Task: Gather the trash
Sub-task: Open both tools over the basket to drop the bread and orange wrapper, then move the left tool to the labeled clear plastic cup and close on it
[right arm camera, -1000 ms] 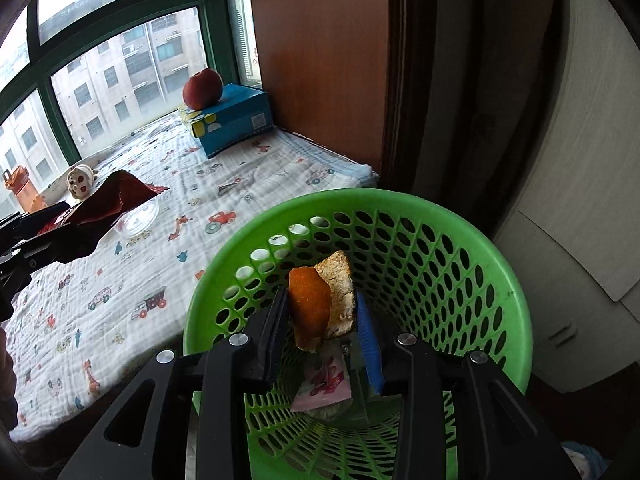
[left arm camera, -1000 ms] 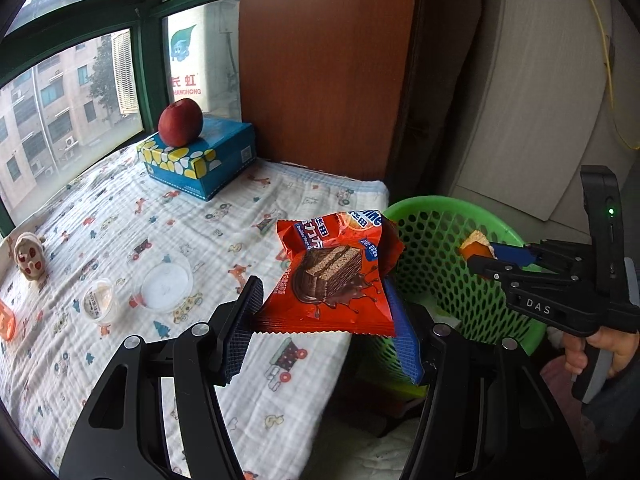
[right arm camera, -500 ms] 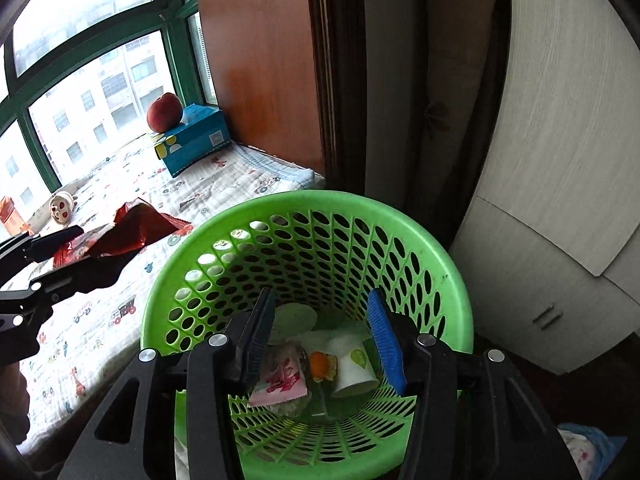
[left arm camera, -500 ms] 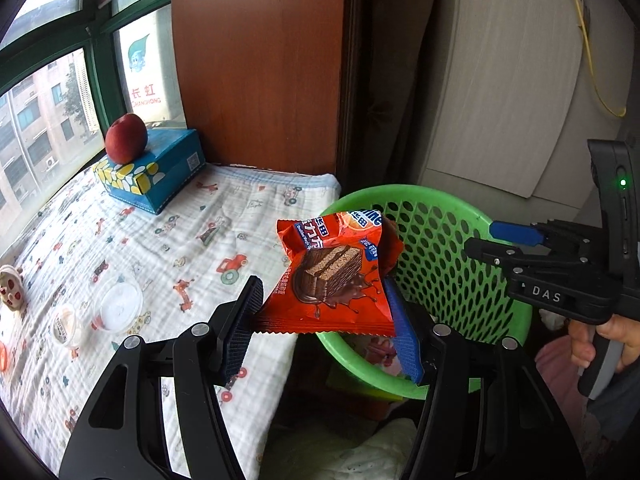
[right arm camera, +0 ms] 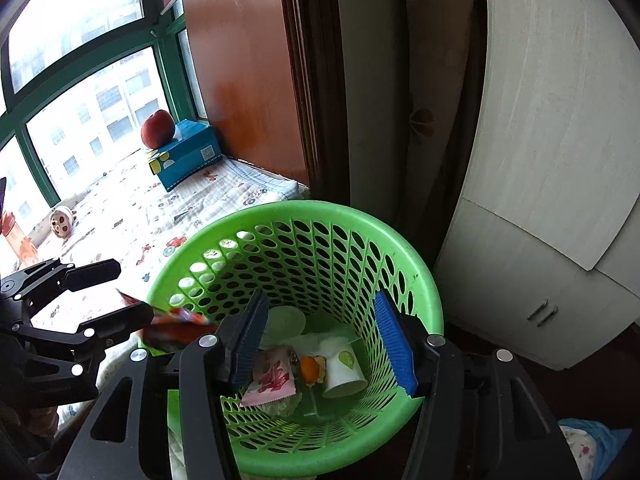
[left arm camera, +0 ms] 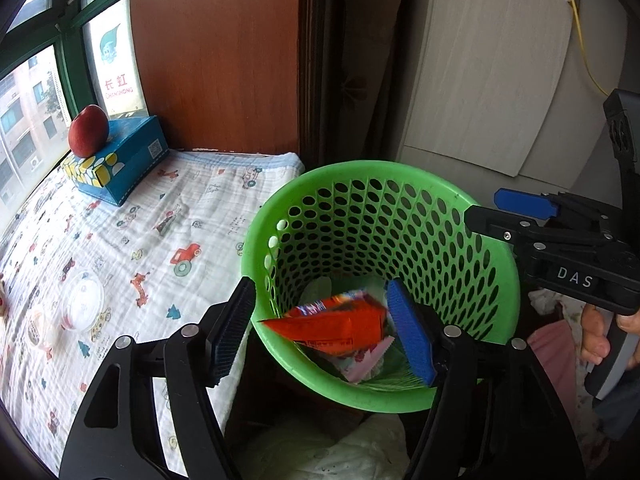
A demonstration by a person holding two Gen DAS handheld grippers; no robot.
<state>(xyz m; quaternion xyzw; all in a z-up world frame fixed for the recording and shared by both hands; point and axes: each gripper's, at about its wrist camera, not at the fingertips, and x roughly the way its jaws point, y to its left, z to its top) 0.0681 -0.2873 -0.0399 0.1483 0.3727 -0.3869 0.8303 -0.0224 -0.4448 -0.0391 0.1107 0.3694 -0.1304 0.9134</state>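
Released since the earlier frame, my red wrapper (left arm camera: 336, 326) drops blurred into the green basket (left arm camera: 496, 276); left gripper (left arm camera: 324, 330) jaws just widened, apart; right gripper (right arm camera: 320, 340) just spread too, empty.

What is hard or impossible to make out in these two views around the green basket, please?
- Left wrist view: the red wrapper is blurred, so its print is unreadable.
- Left wrist view: the wrapper covers most of the trash at the bottom of the green basket.
- Left wrist view: the clear tub is smeared near the lens edge, so its contents are unclear.
- Right wrist view: the small round object is too small to identify.
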